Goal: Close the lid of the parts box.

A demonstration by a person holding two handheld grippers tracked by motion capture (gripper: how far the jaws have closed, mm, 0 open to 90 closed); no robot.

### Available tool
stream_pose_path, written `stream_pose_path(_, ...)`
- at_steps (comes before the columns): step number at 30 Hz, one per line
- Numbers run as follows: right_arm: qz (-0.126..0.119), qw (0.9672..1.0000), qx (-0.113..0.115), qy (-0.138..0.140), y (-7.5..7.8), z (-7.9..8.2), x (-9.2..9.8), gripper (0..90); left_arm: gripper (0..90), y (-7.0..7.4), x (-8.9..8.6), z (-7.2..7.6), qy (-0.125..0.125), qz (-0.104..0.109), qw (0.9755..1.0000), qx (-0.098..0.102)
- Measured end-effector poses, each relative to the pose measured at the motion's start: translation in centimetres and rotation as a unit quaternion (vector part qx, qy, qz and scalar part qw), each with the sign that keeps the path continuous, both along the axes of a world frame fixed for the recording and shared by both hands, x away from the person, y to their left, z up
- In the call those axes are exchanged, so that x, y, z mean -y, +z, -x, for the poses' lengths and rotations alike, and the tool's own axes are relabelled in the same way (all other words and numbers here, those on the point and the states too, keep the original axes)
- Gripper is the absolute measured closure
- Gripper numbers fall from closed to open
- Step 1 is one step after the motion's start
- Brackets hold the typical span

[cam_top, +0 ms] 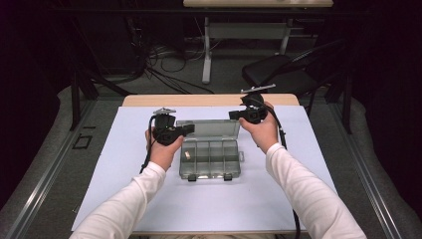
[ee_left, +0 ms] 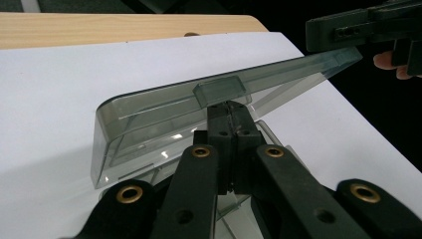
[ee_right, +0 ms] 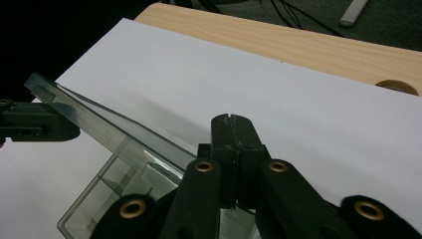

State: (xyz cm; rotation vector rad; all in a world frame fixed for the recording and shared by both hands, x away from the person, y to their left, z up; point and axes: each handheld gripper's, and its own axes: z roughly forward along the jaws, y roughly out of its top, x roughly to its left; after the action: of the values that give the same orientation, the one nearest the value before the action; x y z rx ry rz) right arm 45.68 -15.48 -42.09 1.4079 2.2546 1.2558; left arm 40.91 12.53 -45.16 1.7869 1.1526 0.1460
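Two white-sleeved forearms enter the high view from 6 o'clock. Each hand holds a gripper over a white sheet (cam_top: 124, 164) that covers a wooden table (cam_top: 149, 100).

A clear plastic compartment box (cam_top: 210, 159) lies at the centre of the sheet with its lid (cam_top: 208, 129) raised at the 12 o'clock edge. A small pale item (cam_top: 188, 156) sits in its left compartment.

Left gripper (cam_top: 188, 129): positioned at the 9 o'clock end of the lid. In the left gripper view, both jaws are pressed together with no gap. Their tips (ee_left: 230, 107) sit just beneath the lid's latch tab (ee_left: 220, 90). Whether they touch the tab cannot be told.

Right gripper (cam_top: 234, 114): positioned at the 3 o'clock end of the lid. In the right gripper view, its jaws are likewise fully closed, with nothing visible between them. The lid edge (ee_right: 99, 124) lies at 9 o'clock of the tips.
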Motion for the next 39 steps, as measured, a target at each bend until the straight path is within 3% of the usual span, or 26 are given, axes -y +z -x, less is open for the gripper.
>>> stream_pose_path(18, -0.004, 0.9996, -0.001, 0.027, -0.5, 2.2, 0.4, 89.8, 90.0, -0.8, 0.0, 1.7, -0.014, 0.003, 0.9999, 0.005)
stream_pose_path(39, 0.009, 0.9979, -0.014, 0.063, -1.5, 5.5, 0.3, 90.0, 90.0, -3.0, 0.0, 4.6, -0.040, -0.016, 0.9991, 0.006)
